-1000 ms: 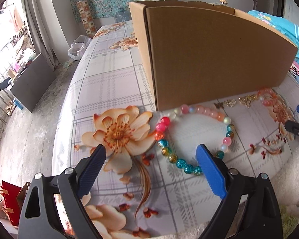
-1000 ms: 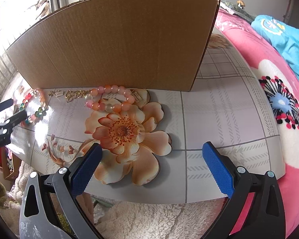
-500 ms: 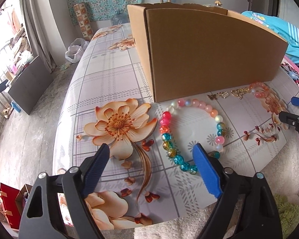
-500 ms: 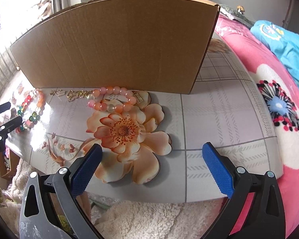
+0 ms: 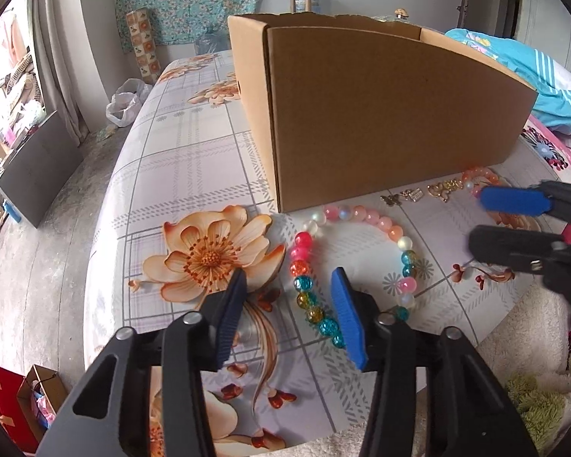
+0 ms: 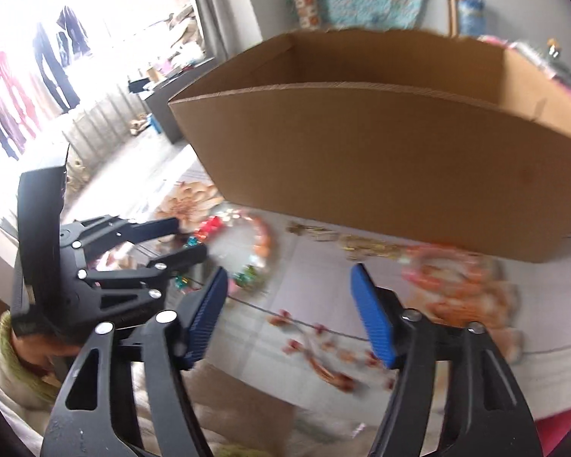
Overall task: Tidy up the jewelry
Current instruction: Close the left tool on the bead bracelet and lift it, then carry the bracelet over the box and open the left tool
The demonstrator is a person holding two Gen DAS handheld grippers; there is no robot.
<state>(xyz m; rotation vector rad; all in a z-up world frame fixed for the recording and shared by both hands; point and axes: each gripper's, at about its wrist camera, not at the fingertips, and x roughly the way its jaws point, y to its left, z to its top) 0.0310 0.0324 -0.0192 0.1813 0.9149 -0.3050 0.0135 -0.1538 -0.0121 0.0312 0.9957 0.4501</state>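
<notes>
Partly blurred, my right tool [image 6: 289,312] is closing on nothing; my left tool [image 5: 289,316] closes over the beaded bracelet [image 5: 304,270], not gripping.

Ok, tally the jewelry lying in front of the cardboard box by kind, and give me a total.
Beaded bracelets: 2, the multicoloured bracelet and the peach bracelet, which the right gripper partly hides.
Small gold charms: 3, a butterfly charm, a rectangular charm and a larger gold piece.
Total: 5 pieces.
</notes>
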